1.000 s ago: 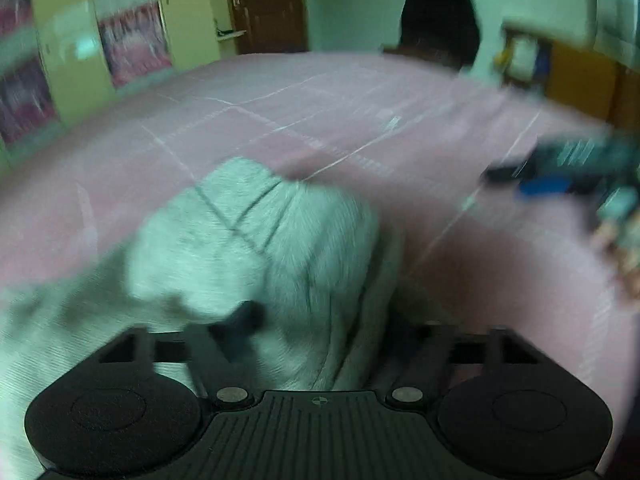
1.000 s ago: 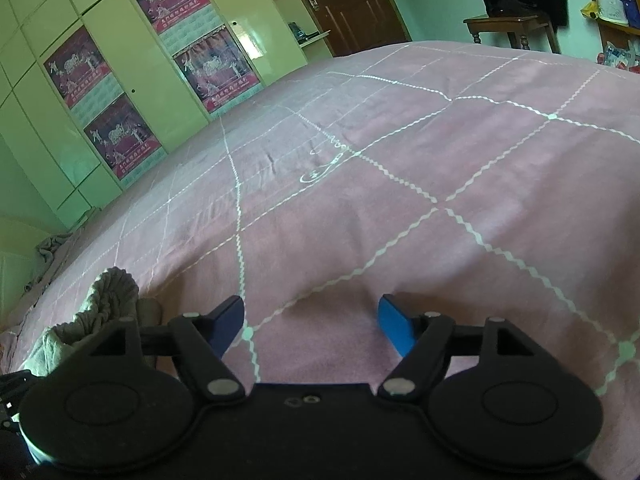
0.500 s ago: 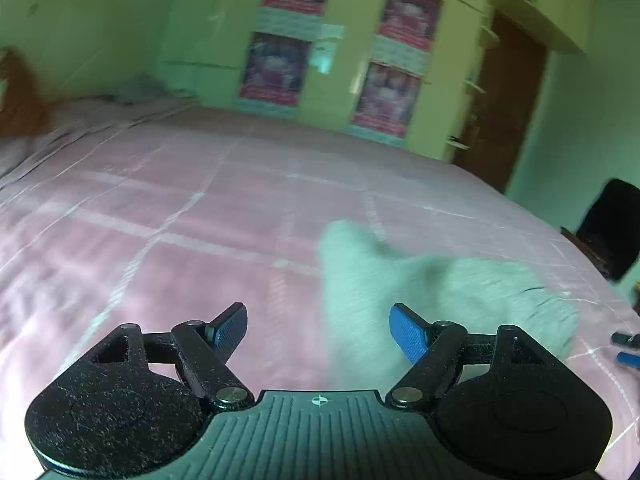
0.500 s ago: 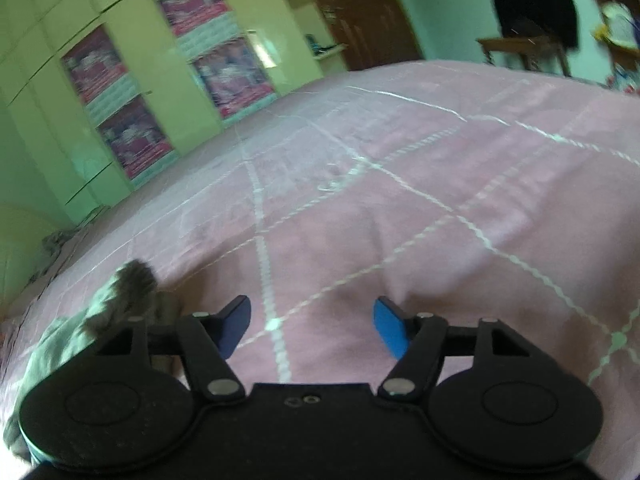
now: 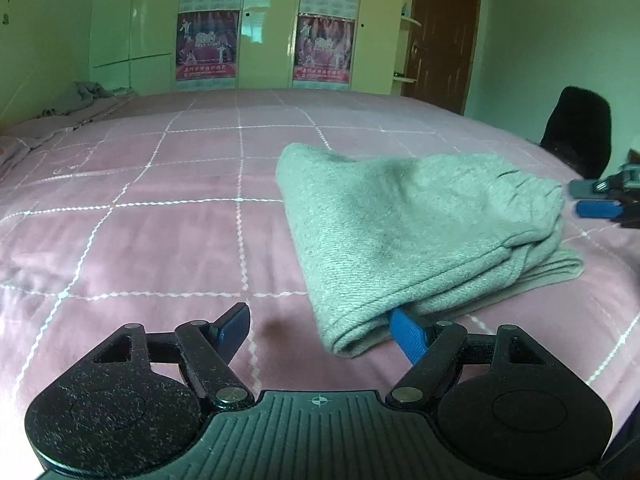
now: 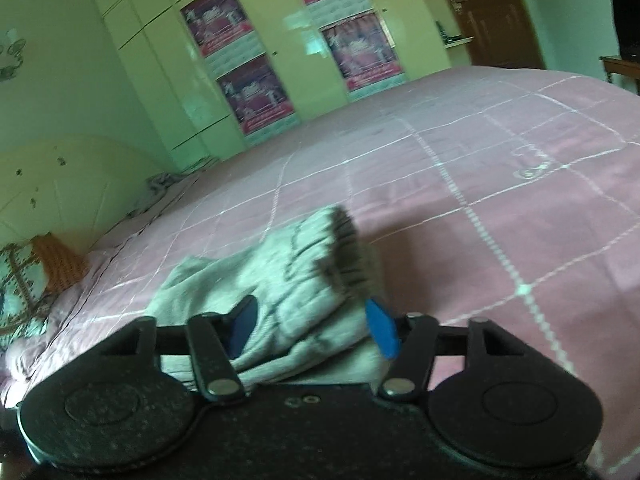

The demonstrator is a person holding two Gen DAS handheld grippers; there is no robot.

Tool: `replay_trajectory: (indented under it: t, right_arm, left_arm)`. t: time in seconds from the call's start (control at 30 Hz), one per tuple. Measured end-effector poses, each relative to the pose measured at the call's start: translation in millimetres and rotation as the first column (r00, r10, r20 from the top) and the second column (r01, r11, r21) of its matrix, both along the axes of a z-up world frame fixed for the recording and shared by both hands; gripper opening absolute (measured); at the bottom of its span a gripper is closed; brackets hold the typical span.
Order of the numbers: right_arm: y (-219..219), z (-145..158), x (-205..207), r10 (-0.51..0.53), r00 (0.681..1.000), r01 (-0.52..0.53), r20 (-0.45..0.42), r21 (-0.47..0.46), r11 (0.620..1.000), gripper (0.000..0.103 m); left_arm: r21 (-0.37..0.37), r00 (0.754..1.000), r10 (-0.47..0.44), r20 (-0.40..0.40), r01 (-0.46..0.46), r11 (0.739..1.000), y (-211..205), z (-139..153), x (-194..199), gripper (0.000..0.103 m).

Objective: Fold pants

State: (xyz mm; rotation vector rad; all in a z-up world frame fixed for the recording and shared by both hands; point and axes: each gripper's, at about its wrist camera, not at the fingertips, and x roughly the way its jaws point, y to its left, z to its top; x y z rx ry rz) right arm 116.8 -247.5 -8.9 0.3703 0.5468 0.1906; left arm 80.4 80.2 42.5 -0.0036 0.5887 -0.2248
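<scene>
The grey pants (image 5: 416, 224) lie folded into a thick bundle on the pink quilted bed (image 5: 160, 224). My left gripper (image 5: 320, 328) is open, low over the bed at the bundle's near corner; its right finger (image 5: 408, 332) lies under the fabric edge. My right gripper (image 6: 312, 328) is open at the ribbed waistband end of the pants (image 6: 296, 272), with fabric between its spread fingers. It also shows in the left wrist view (image 5: 600, 200) at the bundle's far right end.
A wardrobe with posters (image 5: 264, 24) stands behind the bed. A brown door (image 5: 440, 32) is at back right, a black chair (image 5: 576, 128) beside the bed. Crumpled bedding (image 5: 80, 100) and pillows (image 6: 24, 292) lie at the headboard end.
Both grippers swung round toward the pants. The left one let go of the fabric, opened and came down at the bundle's corner. The right one moved left onto the waistband end.
</scene>
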Motion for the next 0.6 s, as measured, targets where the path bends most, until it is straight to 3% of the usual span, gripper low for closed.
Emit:
replay_trajectory:
  t: [0.13, 0.27, 0.33, 0.37, 0.4, 0.53, 0.6]
  right_arm:
    - [19, -2, 15, 0.018, 0.999, -0.019, -0.043, -0.029, 0.999, 0.051]
    - [27, -12, 30, 0.005, 0.995, -0.008, -0.095, -0.027, 1.000, 0.050]
    - [34, -13, 34, 0.011, 0.996, -0.016, -0.093, -0.050, 0.999, 0.039]
    - [37, -13, 35, 0.010, 0.996, -0.016, -0.087, -0.066, 0.998, 0.028]
    - [39, -10, 33, 0.017, 0.998, -0.022, -0.061, -0.072, 0.997, 0.024]
    - [42, 20, 1, 0.031, 0.993, -0.024, 0.113, -0.058, 0.998, 0.023]
    - [36, 11, -2, 0.016, 0.998, -0.014, 0.067, -0.031, 0.999, 0.023]
  left_arm:
    - [-0.043, 0.999, -0.008, -0.031, 0.007, 0.999, 2, -15, 12, 0.077]
    - [0.042, 0.994, 0.101, -0.034, -0.100, 0.994, 5, -27, 27, 0.077]
    - [0.016, 0.992, 0.122, -0.033, -0.122, 0.992, 12, -32, 34, 0.077]
    - [0.026, 0.992, 0.124, -0.031, -0.124, 0.992, 10, -32, 33, 0.077]
    - [0.053, 0.992, 0.123, -0.021, -0.122, 0.991, 6, -32, 32, 0.077]
    - [0.062, 0.992, 0.124, -0.023, -0.122, 0.991, 3, -34, 33, 0.077]
    - [0.058, 0.992, 0.122, -0.029, -0.121, 0.991, 2, -35, 34, 0.077]
